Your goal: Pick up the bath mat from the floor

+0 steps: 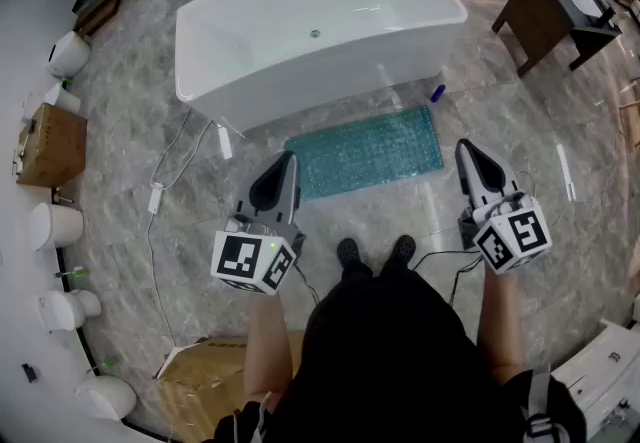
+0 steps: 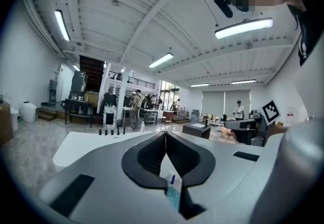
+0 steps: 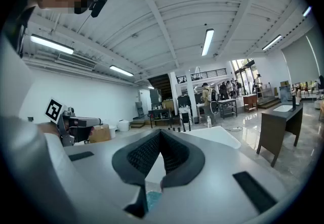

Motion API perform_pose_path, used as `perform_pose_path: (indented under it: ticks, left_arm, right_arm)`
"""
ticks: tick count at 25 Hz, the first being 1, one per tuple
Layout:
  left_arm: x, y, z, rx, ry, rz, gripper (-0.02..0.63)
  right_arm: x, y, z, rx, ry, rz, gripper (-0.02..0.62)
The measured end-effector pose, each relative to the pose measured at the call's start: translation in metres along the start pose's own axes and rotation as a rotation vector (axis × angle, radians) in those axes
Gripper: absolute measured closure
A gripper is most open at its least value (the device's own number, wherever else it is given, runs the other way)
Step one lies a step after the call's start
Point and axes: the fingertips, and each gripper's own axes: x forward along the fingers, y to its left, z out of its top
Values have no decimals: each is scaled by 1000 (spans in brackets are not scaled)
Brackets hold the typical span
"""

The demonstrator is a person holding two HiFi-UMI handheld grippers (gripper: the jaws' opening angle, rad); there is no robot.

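The bath mat (image 1: 365,153) lies flat on the floor (image 1: 130,131), its long far edge just beside the bathtub (image 1: 310,26), which stands at 12 o'clock from it. A small blue object (image 1: 437,91) sits near the mat's corner at 1 o'clock. The person's shoes (image 1: 375,251) are at 6 o'clock from the mat, apart from its near edge.

The left tool (image 1: 290,158) hangs above the mat's corner at 7 o'clock. The right tool (image 1: 466,147) hangs at 4 o'clock, just off the mat's short edge. Both are clenched with nothing between the jaws, and both are well above the floor.

Recommended procedure:
1. Release the jaws before descending.
2. Lower each tool to a near corner.
3. Slide one jaw under the edge, since the mat probably clings to the smooth floor.
4. Clamp on the rim, then peel upward toward 6 o'clock.
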Motion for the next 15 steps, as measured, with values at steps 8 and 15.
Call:
perform_pose_path:
  ticks: [8,15]
  left_arm:
    - [5,-21,4,-1,-8,17,592]
    - [14,-51,0,0,6,26,592]
  right_arm:
    - [-16,-18,7,14,-26,10,583]
    - [-33,-41,-3,52,-8,17,582]
